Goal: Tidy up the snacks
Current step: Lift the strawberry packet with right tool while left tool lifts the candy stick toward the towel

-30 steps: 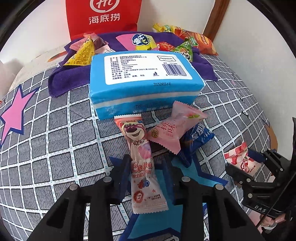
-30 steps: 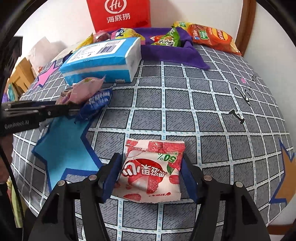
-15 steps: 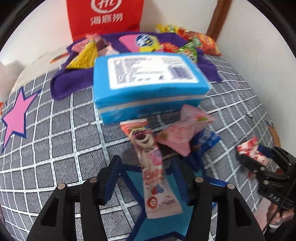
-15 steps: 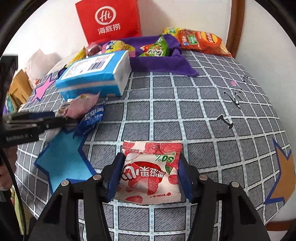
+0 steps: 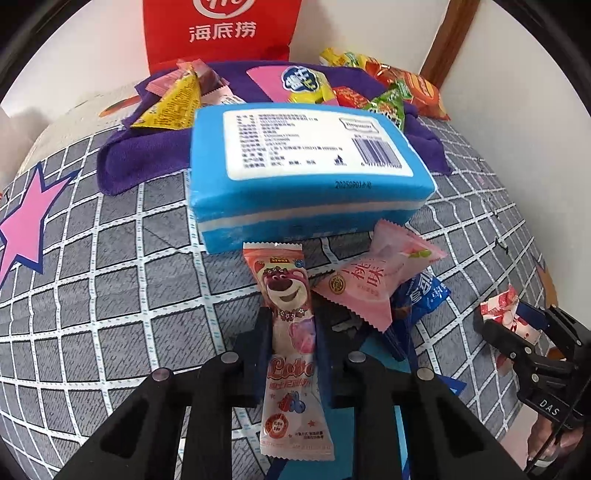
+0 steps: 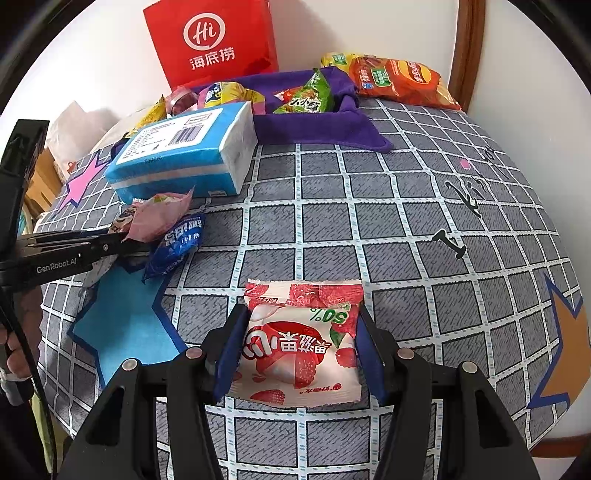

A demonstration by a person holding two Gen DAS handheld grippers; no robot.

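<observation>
Squeezing a bear candy stick (image 5: 291, 332), the left tongs (image 5: 291, 325) have just closed on its middle. Right tongs (image 6: 299, 343) pinch a strawberry pack (image 6: 301, 347) on the checked cloth (image 6: 369, 229).

Both cams ride the tools, looking steeply down and fwd, close over the checked cloth (image 6: 369, 229). Left view faces the blue pack (image 5: 306, 173) head-on; right view sits further right, seeing it obliquely. Shared: blue pack (image 6: 184, 158), red bag (image 5: 221, 33), purple towel (image 6: 317, 129). Fisheye edges are warped, so far corners are probably unreliable.
</observation>
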